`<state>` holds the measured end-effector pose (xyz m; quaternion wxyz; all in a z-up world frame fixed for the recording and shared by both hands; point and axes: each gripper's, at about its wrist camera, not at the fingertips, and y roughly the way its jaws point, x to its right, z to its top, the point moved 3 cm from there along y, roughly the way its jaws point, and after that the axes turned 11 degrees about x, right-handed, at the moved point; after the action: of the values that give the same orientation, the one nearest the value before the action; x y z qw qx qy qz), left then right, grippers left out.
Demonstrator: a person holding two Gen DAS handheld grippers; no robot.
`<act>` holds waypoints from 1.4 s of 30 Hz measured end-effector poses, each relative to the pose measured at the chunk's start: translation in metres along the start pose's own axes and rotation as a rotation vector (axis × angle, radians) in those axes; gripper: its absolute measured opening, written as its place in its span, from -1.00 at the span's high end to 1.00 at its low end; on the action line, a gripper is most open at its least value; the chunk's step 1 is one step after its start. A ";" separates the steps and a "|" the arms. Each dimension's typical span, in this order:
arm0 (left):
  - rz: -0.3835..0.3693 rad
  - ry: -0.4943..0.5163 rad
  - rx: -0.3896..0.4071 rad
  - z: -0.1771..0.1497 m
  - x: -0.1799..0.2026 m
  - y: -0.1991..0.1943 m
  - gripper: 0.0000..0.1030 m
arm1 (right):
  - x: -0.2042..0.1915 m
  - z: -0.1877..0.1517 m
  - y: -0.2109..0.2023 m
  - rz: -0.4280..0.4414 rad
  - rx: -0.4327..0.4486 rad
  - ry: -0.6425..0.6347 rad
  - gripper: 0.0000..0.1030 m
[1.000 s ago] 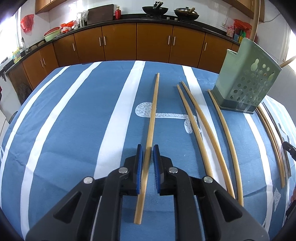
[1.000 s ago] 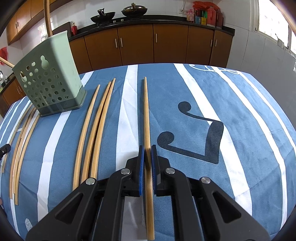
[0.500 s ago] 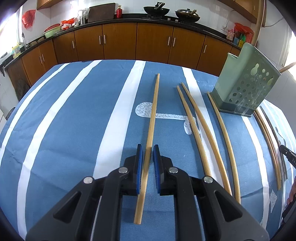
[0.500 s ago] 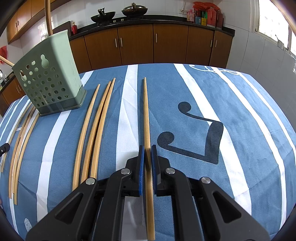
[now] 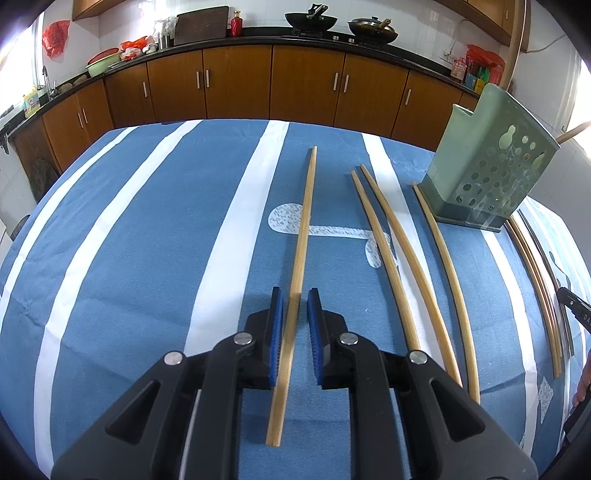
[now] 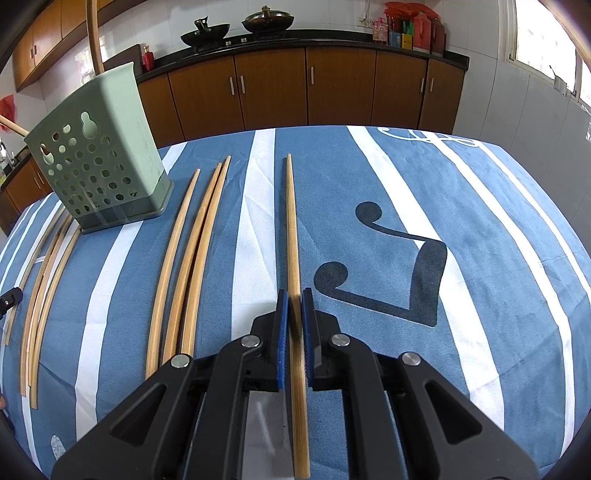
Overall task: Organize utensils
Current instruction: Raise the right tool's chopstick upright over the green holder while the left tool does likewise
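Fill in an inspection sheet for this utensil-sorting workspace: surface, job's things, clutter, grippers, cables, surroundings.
Surface: tablecloth, blue with white stripes, lying flat.
Job's things: green holder upright, sticks poking out of it; loose chopsticks lying on the cloth on both sides of it.
Clutter: nothing seen.
Grippers: left tool open, astride the left chopstick, with a gap at one pad; right tool shut on the right chopstick.
Cables: nothing seen.
Surroundings: brown cabinets behind the table; woks on the counter.
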<state>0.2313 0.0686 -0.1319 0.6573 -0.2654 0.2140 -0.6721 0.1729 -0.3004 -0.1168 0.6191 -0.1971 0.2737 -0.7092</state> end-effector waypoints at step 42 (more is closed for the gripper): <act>-0.069 -0.005 0.293 0.068 0.009 -0.110 0.85 | 0.005 0.065 -0.101 0.088 0.353 0.082 0.85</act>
<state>0.1894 0.0684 -0.0091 0.6662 -0.1753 0.1029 -0.7176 0.1343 -0.3065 -0.0026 0.6627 -0.0441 0.1782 -0.7260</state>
